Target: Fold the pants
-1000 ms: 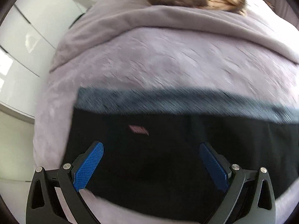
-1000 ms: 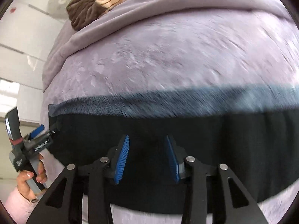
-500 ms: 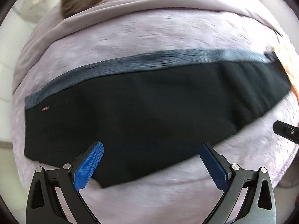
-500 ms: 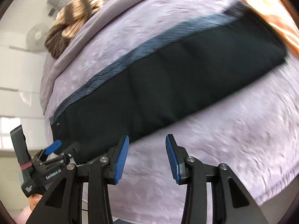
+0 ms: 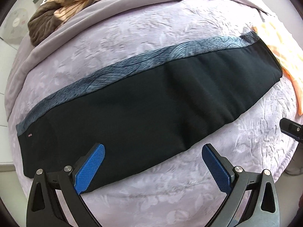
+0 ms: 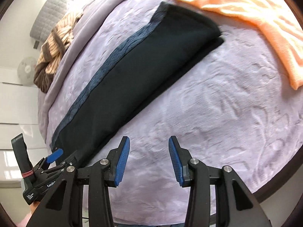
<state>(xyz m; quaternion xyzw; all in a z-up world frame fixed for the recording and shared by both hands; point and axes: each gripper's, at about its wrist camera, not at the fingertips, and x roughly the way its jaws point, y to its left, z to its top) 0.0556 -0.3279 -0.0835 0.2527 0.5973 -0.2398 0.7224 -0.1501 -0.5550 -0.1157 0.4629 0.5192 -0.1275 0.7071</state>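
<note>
The black pants [image 5: 151, 102] lie folded lengthwise, apparently leg over leg, from eight to two o'clock across the bed [image 5: 170, 198], crosswise folds remaining, with left gripper [image 5: 153, 162] jaws wide and right gripper [image 6: 149, 158] jaws half-parted, both empty.

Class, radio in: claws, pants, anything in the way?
Left claw open, empty. Right claw open, empty. Black pants folded lengthwise, flat on bed. Orange garment touching far end.

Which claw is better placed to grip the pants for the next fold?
Probably left: the left claw hangs open over the black pants, one pad above the fabric. The right claw is open above bare purple bedspread.
</note>
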